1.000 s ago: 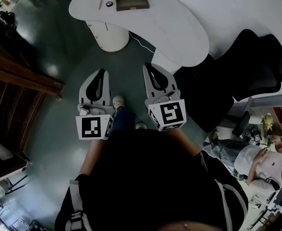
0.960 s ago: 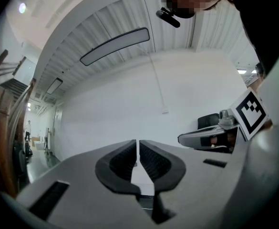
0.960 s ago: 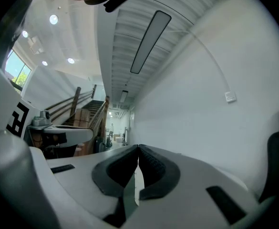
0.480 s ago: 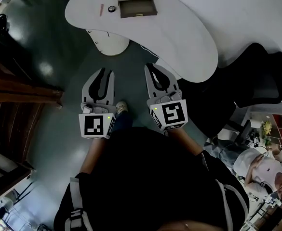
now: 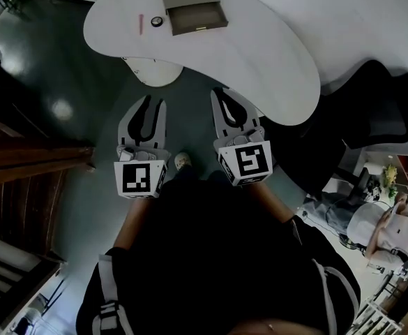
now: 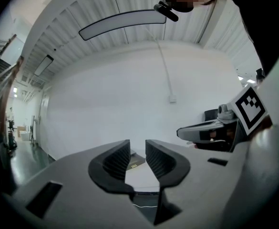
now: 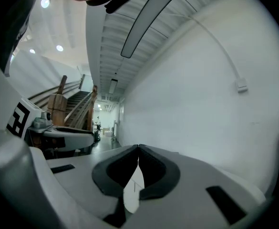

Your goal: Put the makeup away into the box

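A white curved table [image 5: 259, 40] fills the far side of the scene, a grey box [image 5: 193, 5] with its drawer open at its far edge. Both grippers point level toward it from well short. The left gripper [image 5: 153, 102], jaws narrowly apart, just opening and empty, is nearer the makeup. The right gripper [image 5: 224, 92] has its jaw tips together, empty. A pink stick [image 5: 140, 24], long axis running near to far, and a small round compact [image 5: 156, 21] lie just left of the box.
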`<state>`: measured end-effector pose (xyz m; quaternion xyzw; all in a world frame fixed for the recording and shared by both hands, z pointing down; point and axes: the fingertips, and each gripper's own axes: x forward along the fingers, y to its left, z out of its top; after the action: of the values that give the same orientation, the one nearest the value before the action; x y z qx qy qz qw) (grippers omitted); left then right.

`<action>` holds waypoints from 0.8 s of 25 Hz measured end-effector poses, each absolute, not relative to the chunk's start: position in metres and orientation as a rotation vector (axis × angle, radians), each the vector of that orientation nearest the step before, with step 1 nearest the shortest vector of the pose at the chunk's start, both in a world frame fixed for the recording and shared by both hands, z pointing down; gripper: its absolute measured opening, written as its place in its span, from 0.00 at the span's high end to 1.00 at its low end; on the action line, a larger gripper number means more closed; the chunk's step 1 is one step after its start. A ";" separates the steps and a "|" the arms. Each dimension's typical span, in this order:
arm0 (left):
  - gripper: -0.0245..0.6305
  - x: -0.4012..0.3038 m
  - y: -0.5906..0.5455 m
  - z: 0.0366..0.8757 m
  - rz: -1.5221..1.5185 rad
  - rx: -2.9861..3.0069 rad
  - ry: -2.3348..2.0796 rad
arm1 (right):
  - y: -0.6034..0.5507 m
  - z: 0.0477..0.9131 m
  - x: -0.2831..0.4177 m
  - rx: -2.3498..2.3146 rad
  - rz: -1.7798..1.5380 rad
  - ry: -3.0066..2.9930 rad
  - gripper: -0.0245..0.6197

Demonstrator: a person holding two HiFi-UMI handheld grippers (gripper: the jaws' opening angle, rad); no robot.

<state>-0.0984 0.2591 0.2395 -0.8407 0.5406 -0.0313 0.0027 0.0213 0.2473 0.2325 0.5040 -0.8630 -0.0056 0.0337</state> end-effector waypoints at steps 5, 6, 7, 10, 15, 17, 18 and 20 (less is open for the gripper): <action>0.81 -0.102 0.238 0.235 -0.090 -2.664 1.643 | 0.232 0.231 0.018 1.599 -0.025 -2.629 0.93; 0.81 -0.103 0.235 0.234 -0.085 -2.665 1.640 | 0.230 0.230 0.018 1.602 -0.029 -2.626 0.93; 0.81 -0.104 0.232 0.234 -0.080 -2.667 1.640 | 0.228 0.229 0.018 1.604 -0.034 -2.624 0.93; 0.80 -0.104 0.221 0.234 -0.065 -2.677 1.642 | 0.217 0.227 0.018 1.605 -0.047 -2.621 0.93; 0.80 -0.103 0.191 0.237 -0.057 -2.661 1.654 | 0.185 0.230 0.015 1.584 -0.055 -2.649 0.93; 0.80 -0.102 0.172 0.239 -0.062 -2.653 1.668 | 0.166 0.231 0.016 1.567 -0.048 -2.667 0.93; 0.80 -0.102 0.161 0.240 -0.063 -2.654 1.672 | 0.154 0.232 0.016 1.556 -0.041 -2.675 0.93; 0.79 -0.102 0.138 0.240 -0.058 -2.653 1.677 | 0.130 0.232 0.014 1.531 -0.047 -2.685 0.93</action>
<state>-0.1018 0.1382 0.2404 -0.8452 0.5341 -0.0184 0.0012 0.0144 0.1299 0.2322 0.4951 -0.8683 -0.0152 0.0255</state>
